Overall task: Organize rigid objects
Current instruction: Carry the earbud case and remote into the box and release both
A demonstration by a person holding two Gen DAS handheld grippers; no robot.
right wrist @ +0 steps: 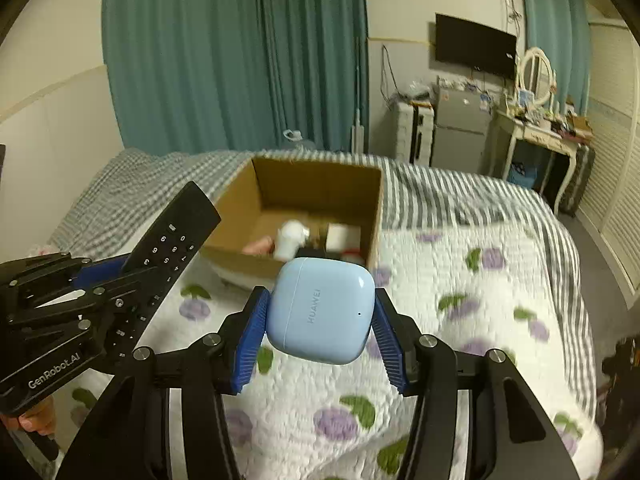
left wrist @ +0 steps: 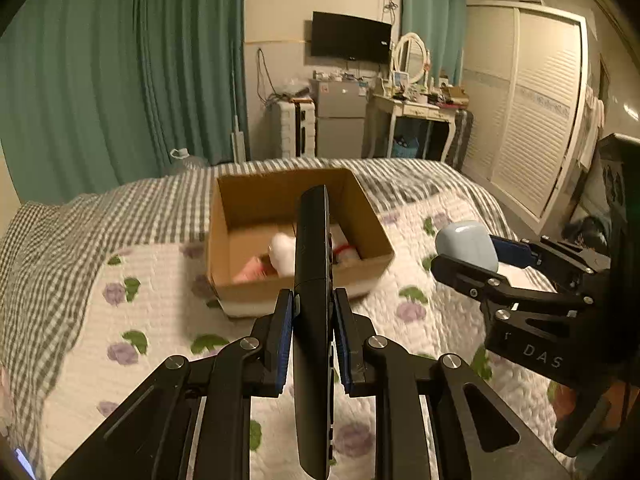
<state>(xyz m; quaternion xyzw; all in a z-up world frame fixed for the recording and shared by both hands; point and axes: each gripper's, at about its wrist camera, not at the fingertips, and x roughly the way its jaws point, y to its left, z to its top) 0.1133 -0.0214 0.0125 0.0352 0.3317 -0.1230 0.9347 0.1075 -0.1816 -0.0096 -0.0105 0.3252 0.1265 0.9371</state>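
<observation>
Remote clamped edge-on in left gripper, long axis aimed at box just ahead; right gripper clutches earbud case, equally near.

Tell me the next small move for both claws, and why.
Probably carry both forward over the cardboard box before releasing. The left claw is shut on the black remote, the right claw on the blue earbud case, and both loads hang above the quilt, short of the box's near wall.

On the bed, the box lies beyond both held items.
</observation>
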